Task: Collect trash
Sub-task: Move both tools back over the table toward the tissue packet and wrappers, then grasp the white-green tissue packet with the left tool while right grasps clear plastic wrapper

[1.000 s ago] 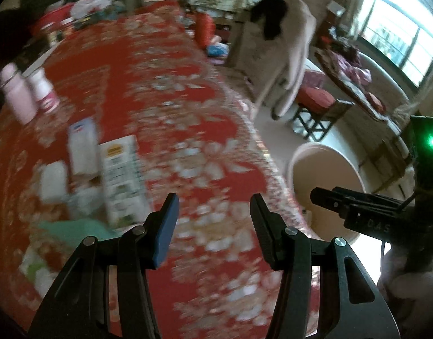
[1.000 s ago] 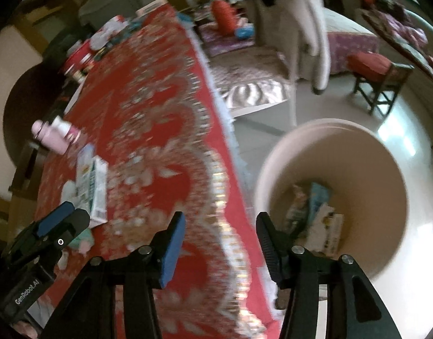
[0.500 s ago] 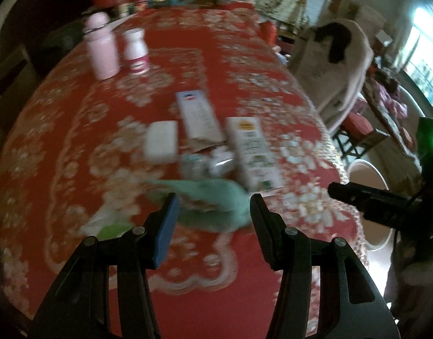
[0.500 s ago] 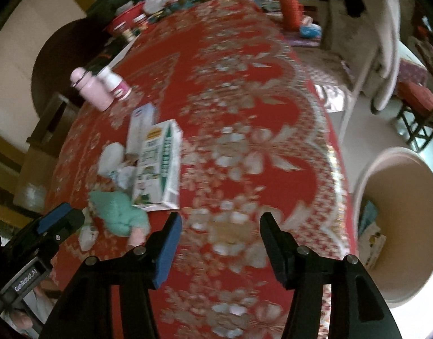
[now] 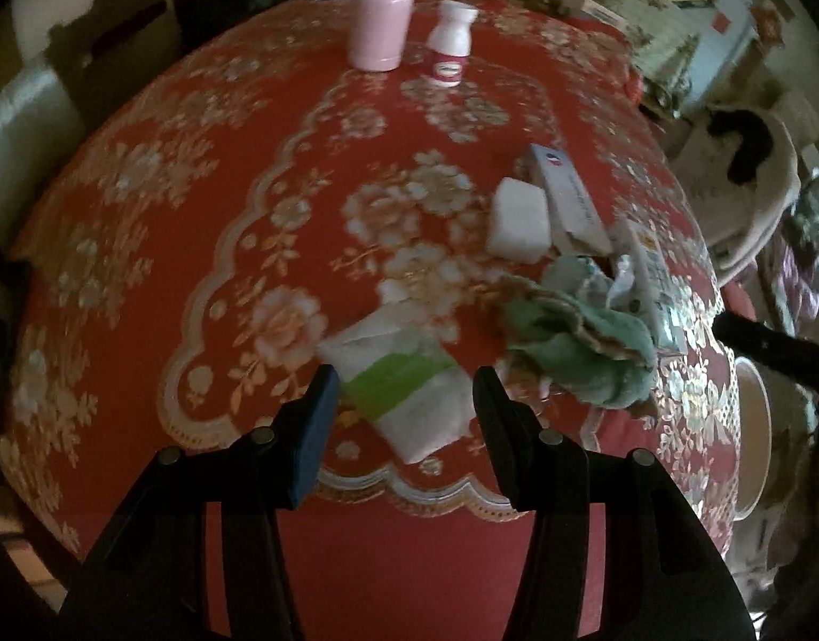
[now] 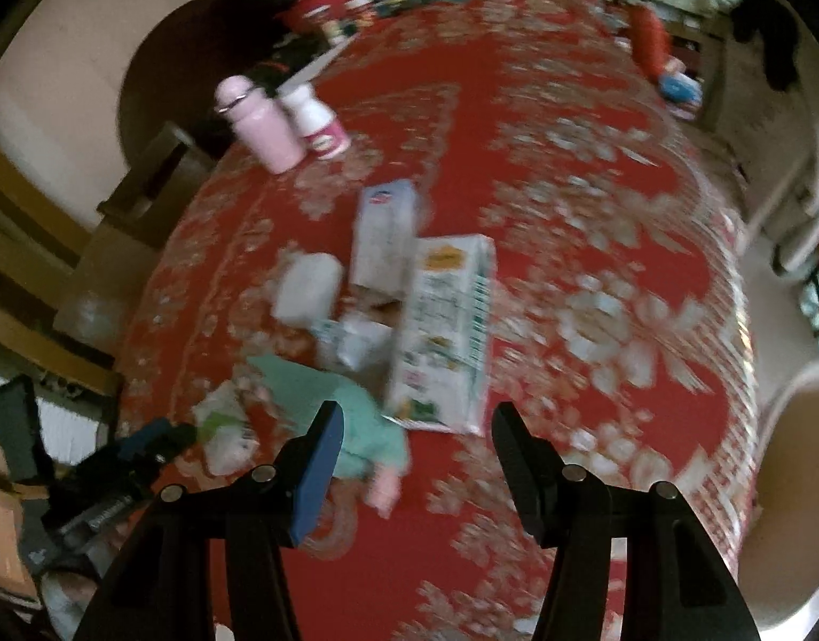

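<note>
Below, left tongs (image 5: 404,406) gape around a green-white packet (image 5: 404,374); right tongs (image 6: 415,438) spread before the milk carton (image 6: 447,331).

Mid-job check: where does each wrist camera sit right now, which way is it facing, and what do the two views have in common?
Left wrist: behind the open left gripper, at the table's near edge, facing the green-and-white packet; the right gripper's dark tip enters at right.
Right wrist: behind the open right gripper, above the near edge, facing the milk carton; the left gripper shows lower left.
Shared: pink bottle, teal cloth, red tablecloth.
</note>
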{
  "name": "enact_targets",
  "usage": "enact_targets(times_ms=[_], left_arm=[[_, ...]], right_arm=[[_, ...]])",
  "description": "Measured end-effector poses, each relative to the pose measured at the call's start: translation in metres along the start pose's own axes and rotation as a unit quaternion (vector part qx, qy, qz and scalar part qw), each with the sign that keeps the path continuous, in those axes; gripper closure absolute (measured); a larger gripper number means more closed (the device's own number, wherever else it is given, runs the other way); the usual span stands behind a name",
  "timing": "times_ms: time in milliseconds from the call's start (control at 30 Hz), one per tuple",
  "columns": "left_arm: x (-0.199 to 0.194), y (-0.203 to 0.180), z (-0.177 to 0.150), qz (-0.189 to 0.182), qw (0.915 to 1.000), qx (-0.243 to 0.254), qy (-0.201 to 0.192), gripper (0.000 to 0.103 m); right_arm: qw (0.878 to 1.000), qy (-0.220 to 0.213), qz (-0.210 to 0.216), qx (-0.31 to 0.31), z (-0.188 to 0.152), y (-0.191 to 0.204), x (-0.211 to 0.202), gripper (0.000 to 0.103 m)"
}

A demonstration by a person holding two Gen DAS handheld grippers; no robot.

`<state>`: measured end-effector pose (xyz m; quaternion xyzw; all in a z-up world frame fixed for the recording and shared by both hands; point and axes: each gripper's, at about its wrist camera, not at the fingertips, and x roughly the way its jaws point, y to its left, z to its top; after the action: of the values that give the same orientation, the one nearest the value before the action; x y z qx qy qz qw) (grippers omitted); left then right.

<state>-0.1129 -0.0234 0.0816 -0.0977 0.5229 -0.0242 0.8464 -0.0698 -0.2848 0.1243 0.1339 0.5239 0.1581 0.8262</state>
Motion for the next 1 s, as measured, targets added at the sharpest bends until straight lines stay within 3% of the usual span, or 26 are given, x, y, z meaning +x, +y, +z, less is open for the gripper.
enact_targets(times_ms=[233,333,467,600,700,767,833,867,1000], left_arm=[[0.001,0.017,-0.003,-0.012,0.9991,-0.041,0.007,0.052],[0.005,0.023,-0.006,-0.017,0.9981,-0.058,0.013,0.052],[0.016,0.023,-0.006,-0.034,0.9964,-0.075,0.024,0.051],[0.028,0.016,-0.004,-0.031,0.9963,-0.074,0.032,0.051],[0.038,0.014,-0.003,-0.029,0.9955,-0.079,0.043,0.051],[0.040,0.015,-0.004,-0.029,0.9955,-0.082,0.038,0.051],[0.041,0.015,-0.005,-0.031,0.9956,-0.080,0.039,0.060],[0.041,0.016,-0.006,-0.033,0.9957,-0.077,0.039,0.077],[0.035,0.019,-0.003,-0.047,0.9950,-0.079,0.038,0.093]], right_arm=[[0.999,0.025,0.007,-0.044,0.025,0.039,0.043,0.047],[0.996,0.049,-0.022,-0.071,0.031,0.050,0.068,0.047],[0.994,0.075,-0.030,-0.079,0.031,0.049,0.086,0.047],[0.993,0.071,-0.035,-0.088,0.032,0.051,0.091,0.048],[0.993,0.083,-0.030,-0.082,0.032,0.049,0.100,0.068],[0.994,0.081,-0.023,-0.073,0.031,0.046,0.102,0.074],[0.996,0.071,-0.002,-0.062,0.028,0.043,0.095,0.088],[0.996,0.065,0.007,-0.058,0.028,0.043,0.090,0.089],[0.998,0.031,0.045,-0.038,0.033,0.041,0.064,0.090]])
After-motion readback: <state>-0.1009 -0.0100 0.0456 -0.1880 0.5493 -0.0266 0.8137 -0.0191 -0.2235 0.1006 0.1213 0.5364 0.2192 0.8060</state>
